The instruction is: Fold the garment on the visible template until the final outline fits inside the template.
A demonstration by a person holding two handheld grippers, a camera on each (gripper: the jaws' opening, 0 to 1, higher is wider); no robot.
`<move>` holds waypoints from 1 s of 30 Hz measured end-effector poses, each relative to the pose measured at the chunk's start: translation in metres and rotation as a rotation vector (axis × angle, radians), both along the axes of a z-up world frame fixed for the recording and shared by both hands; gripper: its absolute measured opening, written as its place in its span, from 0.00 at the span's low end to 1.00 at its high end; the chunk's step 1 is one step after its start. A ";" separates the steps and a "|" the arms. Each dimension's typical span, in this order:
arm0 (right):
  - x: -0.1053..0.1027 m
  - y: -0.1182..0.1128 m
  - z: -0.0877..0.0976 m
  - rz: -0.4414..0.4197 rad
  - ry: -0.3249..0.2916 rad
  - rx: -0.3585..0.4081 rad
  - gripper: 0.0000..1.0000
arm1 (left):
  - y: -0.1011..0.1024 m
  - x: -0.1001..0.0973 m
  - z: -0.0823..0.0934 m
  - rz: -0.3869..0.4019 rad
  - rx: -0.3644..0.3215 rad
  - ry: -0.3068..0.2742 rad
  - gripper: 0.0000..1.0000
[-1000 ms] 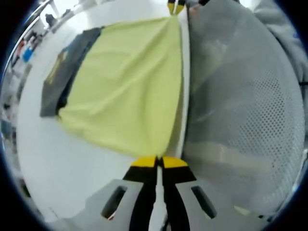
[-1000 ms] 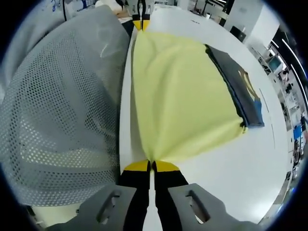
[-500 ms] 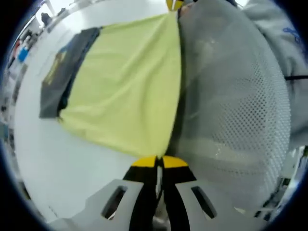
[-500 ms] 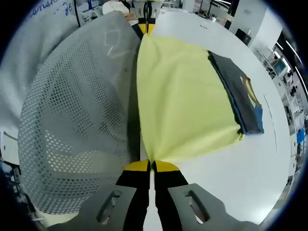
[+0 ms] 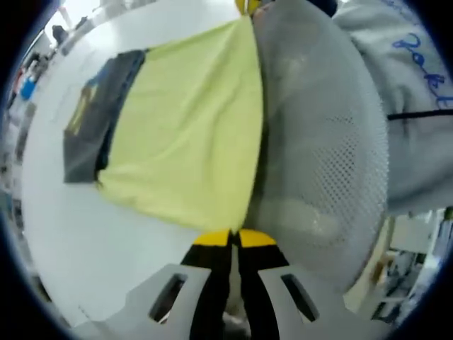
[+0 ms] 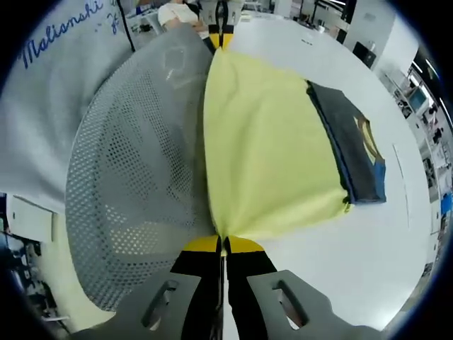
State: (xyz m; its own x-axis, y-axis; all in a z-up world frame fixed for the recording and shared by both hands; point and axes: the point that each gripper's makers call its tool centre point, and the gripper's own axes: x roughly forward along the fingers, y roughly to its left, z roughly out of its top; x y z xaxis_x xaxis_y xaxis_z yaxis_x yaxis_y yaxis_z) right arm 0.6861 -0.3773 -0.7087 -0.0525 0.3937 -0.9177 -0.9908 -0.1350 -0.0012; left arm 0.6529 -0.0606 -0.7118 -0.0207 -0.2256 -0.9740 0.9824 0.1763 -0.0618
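While pinched taut, yellow garment [image 5: 185,134] | white table [image 6: 354,248] | possibly lab beyond

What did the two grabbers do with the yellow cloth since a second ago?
Both grippers, left gripper and right gripper, have pulled the yellow cloth's held edge off the white table, over the mesh chair. They stayed shut on its corners; the dark garment stayed put.

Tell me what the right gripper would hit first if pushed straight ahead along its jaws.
The right gripper is already shut on the yellow garment's edge, so that cloth comes first; farther along the edge is the left gripper, though depth is unclear.
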 end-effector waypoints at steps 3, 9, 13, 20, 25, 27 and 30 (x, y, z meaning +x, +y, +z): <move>-0.002 -0.002 0.005 0.003 0.005 0.001 0.02 | 0.000 -0.003 0.006 -0.007 -0.001 0.002 0.00; -0.007 -0.002 0.024 0.007 0.006 0.003 0.02 | 0.002 -0.006 0.018 -0.009 -0.003 0.008 0.00; -0.015 -0.003 0.032 0.015 0.017 -0.007 0.02 | 0.000 -0.015 0.026 -0.016 -0.018 0.028 0.00; -0.029 -0.002 0.040 0.022 0.064 -0.004 0.02 | 0.000 -0.027 0.032 -0.022 -0.017 0.078 0.00; -0.032 -0.001 0.040 0.017 0.073 -0.004 0.02 | 0.002 -0.027 0.033 -0.014 -0.019 0.087 0.00; -0.035 -0.001 0.041 0.014 0.087 -0.001 0.02 | 0.002 -0.031 0.035 -0.005 -0.026 0.113 0.00; -0.038 -0.001 0.044 0.013 0.100 -0.002 0.02 | 0.001 -0.034 0.038 -0.008 -0.035 0.126 0.00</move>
State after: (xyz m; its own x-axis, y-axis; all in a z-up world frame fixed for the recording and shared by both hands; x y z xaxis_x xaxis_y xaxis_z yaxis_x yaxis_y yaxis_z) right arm 0.6483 -0.3785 -0.6648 -0.1489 0.3909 -0.9083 -0.9842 -0.1480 0.0976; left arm 0.6190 -0.0597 -0.6742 -0.1445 -0.2584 -0.9552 0.9679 0.1637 -0.1907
